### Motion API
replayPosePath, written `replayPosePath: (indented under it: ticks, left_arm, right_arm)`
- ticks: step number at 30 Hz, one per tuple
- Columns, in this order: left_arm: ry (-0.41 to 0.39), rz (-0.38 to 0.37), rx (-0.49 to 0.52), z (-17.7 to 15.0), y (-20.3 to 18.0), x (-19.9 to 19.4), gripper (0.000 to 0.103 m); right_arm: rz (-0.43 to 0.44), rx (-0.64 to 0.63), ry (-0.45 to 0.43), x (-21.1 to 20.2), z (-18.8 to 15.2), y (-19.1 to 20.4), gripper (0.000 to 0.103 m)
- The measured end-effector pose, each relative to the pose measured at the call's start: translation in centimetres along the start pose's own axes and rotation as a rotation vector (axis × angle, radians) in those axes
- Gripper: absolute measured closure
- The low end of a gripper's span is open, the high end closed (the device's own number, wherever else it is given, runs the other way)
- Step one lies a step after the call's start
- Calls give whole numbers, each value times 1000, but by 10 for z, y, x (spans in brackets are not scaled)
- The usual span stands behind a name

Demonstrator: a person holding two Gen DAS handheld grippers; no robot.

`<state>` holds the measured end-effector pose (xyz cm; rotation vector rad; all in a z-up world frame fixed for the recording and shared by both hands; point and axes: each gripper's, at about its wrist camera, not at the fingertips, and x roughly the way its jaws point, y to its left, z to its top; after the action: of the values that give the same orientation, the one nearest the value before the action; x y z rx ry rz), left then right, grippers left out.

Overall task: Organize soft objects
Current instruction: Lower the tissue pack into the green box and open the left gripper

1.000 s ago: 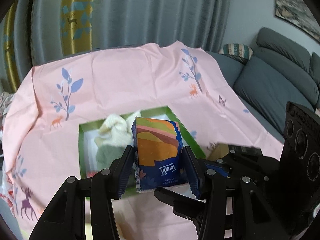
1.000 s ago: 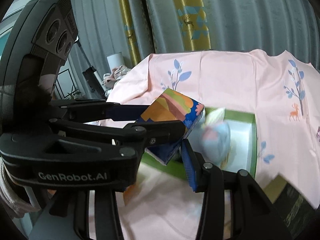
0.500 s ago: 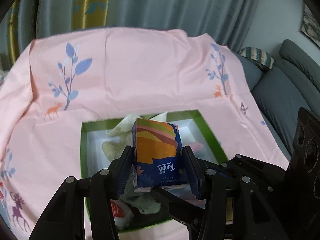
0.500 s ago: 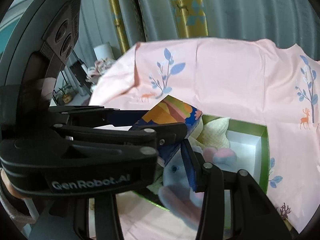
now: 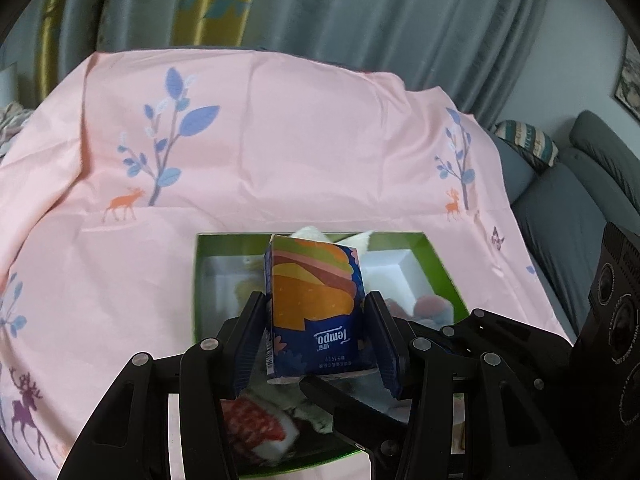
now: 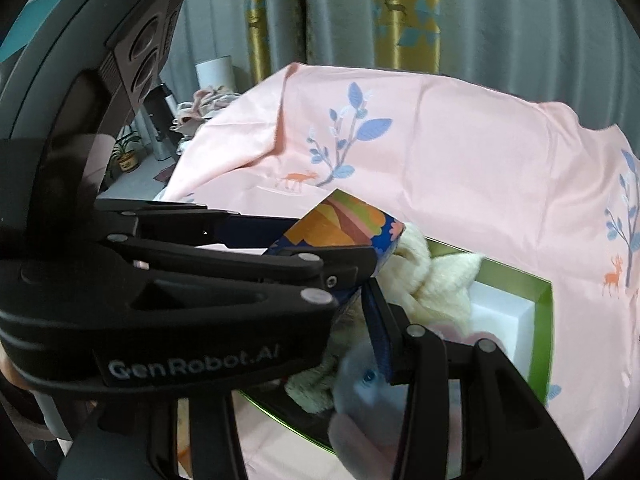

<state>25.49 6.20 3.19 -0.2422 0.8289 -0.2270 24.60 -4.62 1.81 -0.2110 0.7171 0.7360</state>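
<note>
the left tool [image 5: 316, 340] grips a pack of tissues [image 5: 314, 308] by its two sides, label upside down, at the lower middle of the left view. over the last second the green box [image 5: 444, 276] has slid from behind the pack to directly beneath it, so the pack now hangs over the box's open inside, above the cream plush [image 6: 432, 284] and a red and white soft thing [image 5: 256, 428] near the lower edge. the pink cloth [image 5: 280, 152] over the desk fills the rest of the frame.

the right tool [image 6: 370, 300], at the middle of its view, is part open; a pale blue and pink toy [image 6: 368, 400] lies blurred under it, and i cannot tell if it is gripped.

judging by this, the carry is nearly over: what remains is lowering and letting the pack go into the box.
</note>
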Motion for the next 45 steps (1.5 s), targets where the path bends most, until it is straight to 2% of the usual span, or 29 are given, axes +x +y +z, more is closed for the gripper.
replayPosePath:
  ticks: [7,12,25,34,39,41,43,45]
  left_arm:
    - [61,28,-60,-23,23,13,53]
    - [94,63,-24,-37,18,27,53]
    - [123,57,16,-40,1,43,53]
    - [147,64,22,-41,-4,49,53]
    - [160,75,17,-43,-6,50,47]
    - [162,83,21,-43,-7,51,39]
    - [177,103,35,-45,-10,54,25]
    - [177,106,26,-46,-9,53,23]
  right_arm:
    - [23,-26,92,24,-13,16,59]
    - [-14,-56,160,39,-27,20,58]
    - [-23,-1,188,38,-35,-3,59]
    - [-17,37,199,37,-40,-4,59]
    - [-11,51,207,36,-42,-6,55]
    - [-5,57,206,35,-43,-6,50]
    - [-11,63,193,31,-43,-7,42]
    - [-15,71,187,28,-44,-8,38]
